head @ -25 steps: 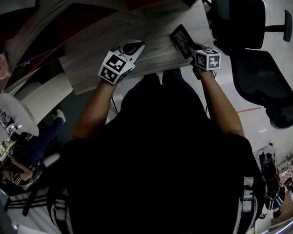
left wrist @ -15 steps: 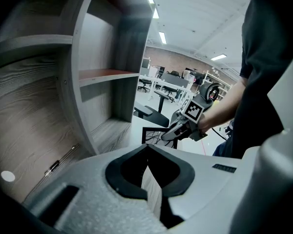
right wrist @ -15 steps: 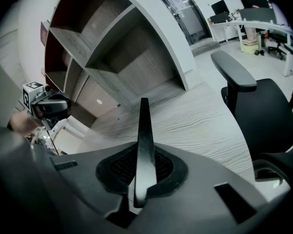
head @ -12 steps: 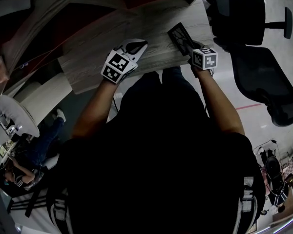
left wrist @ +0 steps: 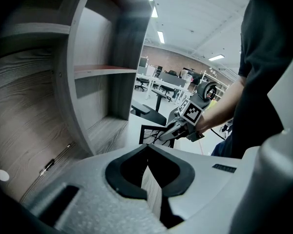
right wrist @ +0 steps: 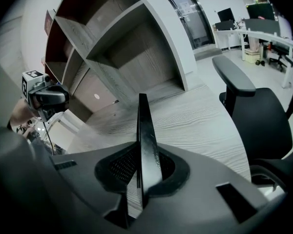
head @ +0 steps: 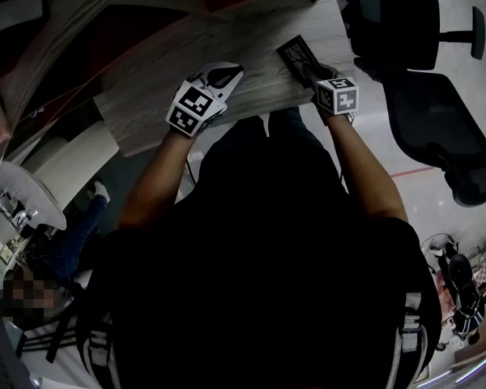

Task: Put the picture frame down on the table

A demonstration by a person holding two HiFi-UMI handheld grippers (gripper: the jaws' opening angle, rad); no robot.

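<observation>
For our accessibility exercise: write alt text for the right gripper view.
A dark picture frame, seen edge-on, stands between the jaws of the right gripper, which have just been opening, over a grey wood-grain table. Shelving rises behind; an office chair sits at right.

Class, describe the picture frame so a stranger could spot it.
Start at the wooden table, at the end beside the black office chair. The picture frame sits between the right claw's jaws, which have just been opening: the only thin black rectangle there.

Pale grey wood-grain table (head: pixel 251 43), black picture frame (head: pixel 295 53), white left gripper (head: pixel 224 74) with black-and-white square-patterned cube (head: pixel 196 108), black office chair (head: pixel 425 112), black shirt (head: pixel 259 241), pale floor (head: pixel 445 217) with a thin red line (head: pixel 411 173), grey wood-grain shelves (left wrist: pixel 95 72).
</observation>
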